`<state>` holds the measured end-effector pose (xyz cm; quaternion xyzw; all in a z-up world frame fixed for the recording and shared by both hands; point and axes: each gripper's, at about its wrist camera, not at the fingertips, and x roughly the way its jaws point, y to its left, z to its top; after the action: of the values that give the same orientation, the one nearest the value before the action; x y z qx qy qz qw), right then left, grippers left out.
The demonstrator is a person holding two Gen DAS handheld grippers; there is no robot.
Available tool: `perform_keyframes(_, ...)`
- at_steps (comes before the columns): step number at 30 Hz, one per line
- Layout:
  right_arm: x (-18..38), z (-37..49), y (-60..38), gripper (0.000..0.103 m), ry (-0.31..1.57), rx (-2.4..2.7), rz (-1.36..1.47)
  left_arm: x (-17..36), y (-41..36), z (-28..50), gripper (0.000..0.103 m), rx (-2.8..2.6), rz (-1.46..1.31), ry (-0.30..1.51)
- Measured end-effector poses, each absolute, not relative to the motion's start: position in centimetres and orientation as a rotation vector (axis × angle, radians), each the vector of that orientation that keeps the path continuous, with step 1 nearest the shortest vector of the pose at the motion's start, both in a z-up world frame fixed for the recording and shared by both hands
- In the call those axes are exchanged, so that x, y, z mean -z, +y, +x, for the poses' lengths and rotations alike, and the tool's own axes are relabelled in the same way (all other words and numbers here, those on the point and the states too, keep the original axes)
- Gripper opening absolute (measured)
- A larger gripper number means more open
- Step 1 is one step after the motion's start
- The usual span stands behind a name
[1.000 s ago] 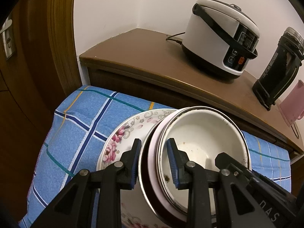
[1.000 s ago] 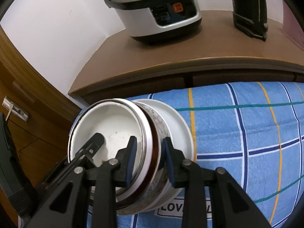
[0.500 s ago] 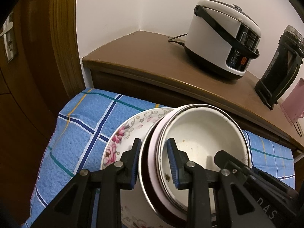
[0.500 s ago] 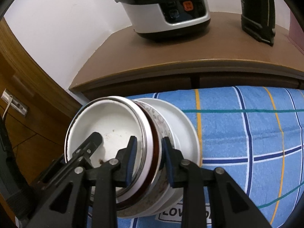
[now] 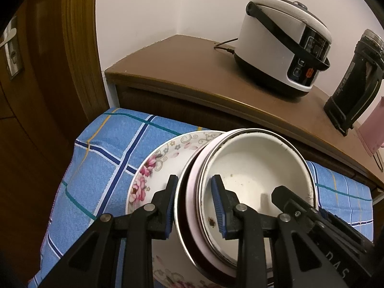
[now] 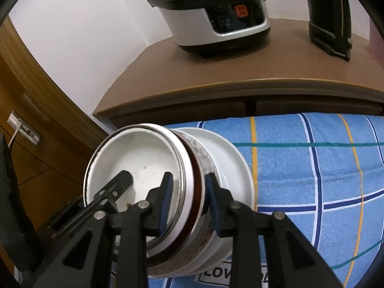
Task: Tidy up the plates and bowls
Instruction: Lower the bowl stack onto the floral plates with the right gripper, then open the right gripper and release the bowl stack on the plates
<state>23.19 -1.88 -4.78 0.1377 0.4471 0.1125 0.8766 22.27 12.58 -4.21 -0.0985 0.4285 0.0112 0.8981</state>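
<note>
Stacked bowls (image 5: 254, 180), tilted over the floral plate (image 5: 158, 168) on the blue checked cloth (image 5: 108, 148), sit clamped at opposite rims by my left gripper (image 5: 195, 206) and, jaws opening slightly, my right gripper (image 6: 188, 200), with the rice cooker (image 5: 283, 45) on the wooden cabinet (image 5: 182, 72) beyond.

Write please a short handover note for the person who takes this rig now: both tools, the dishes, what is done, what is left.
Left tool: clamped on the rim of the nested bowls, one finger inside the top one.
Right tool: clamped on the rim's other side, same way.
Bowls sit on the floral plate, over the blue checked cloth; whether lifted, cannot tell.
Done: dishes stacked and gripped.
Left: probably carry the stack to its place, release.
</note>
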Motion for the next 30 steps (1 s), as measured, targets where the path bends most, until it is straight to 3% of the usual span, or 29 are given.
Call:
perform_keyframes(2, 4.8, 23.2, -2.1, 0.030, 0.934, -0.233, 0.294, 4.4, 12.6, 22.3, 0.035, -0.021, -0.207, 0.903)
perform_keyframes(4, 4.8, 23.0, -2.4, 0.031, 0.932, -0.230, 0.299, 4.6, 12.9, 22.4, 0.052, -0.040, -0.229, 0.927)
perform_keyframes(6, 4.7, 22.9, -2.8, 0.033, 0.930, -0.222, 0.307, 5.0, 13.6, 22.5, 0.061, -0.056, -0.262, 0.949)
perform_keyframes(8, 4.5, 22.8, -3.3, 0.037, 0.920, -0.222, 0.319, 5.2, 13.8, 22.5, 0.061, -0.036, -0.283, 0.958)
perform_keyframes(10, 4.2, 22.6, -3.5, 0.047, 0.906, -0.206, 0.314, 5.2, 13.7, 22.5, 0.062, -0.039, -0.280, 0.956)
perform_keyframes(17, 3.5, 21.9, -3.8, 0.051, 0.864, -0.205, 0.314, 5.4, 13.5, 22.4, 0.062, -0.027, -0.271, 0.965)
perform_keyframes(19, 3.0, 21.6, -3.8, 0.065, 0.834, -0.194, 0.305, 5.4, 13.3, 22.5, 0.062, 0.002, -0.278, 0.977)
perform_keyframes(21, 2.8, 21.3, -3.7, 0.073, 0.819, -0.194, 0.308, 5.3, 12.9, 22.4, 0.062, 0.021, -0.268, 0.981)
perform_keyframes(30, 2.3, 20.9, -3.3, 0.073, 0.791, -0.204, 0.291, 5.1, 12.5, 21.7, 0.063, 0.038, -0.220, 0.963)
